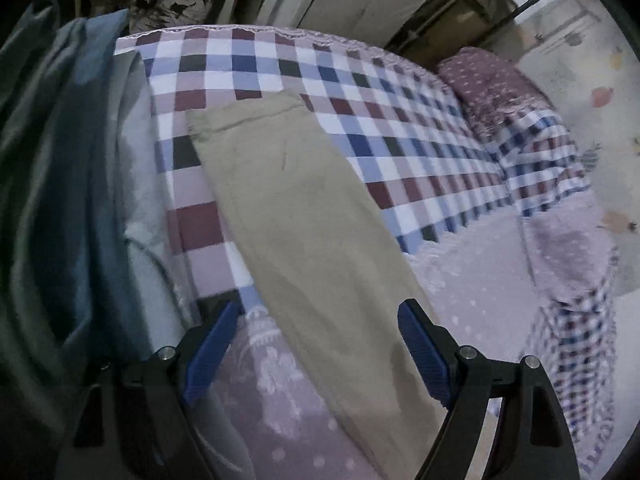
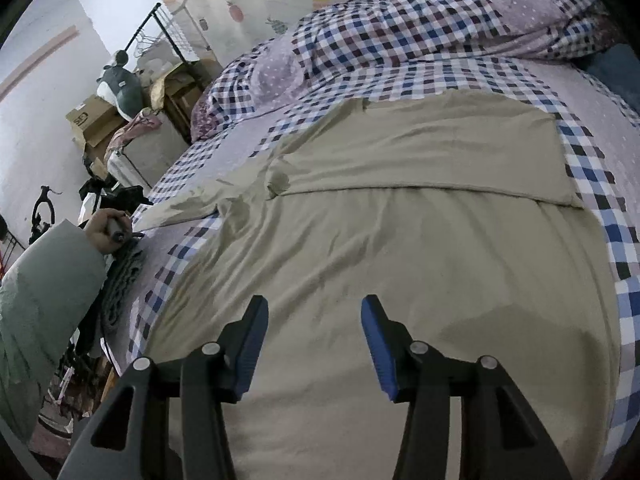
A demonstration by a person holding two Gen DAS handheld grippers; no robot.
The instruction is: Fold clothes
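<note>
A beige long-sleeved garment [image 2: 380, 240] lies spread on the checked bed. Its far side is folded over the body, and that fold's edge runs across the middle of the right wrist view. One sleeve [image 1: 304, 216] stretches away from my left gripper [image 1: 320, 320] toward the bed's far edge. That gripper is open, and the sleeve's near part lies between and below its blue pads [image 1: 420, 348]. My right gripper [image 2: 314, 320] is open too and hovers over the body of the garment. I cannot tell whether either gripper touches the cloth.
A checked bedsheet [image 1: 360, 80] covers the bed, with a crumpled checked duvet [image 2: 400, 28] at the far end. A person's sleeve and hand [image 2: 100, 232] are at the bed's left edge. Dark blue-grey cloth [image 1: 60, 160] hangs at the left. Boxes and a rack [image 2: 120, 112] stand by the wall.
</note>
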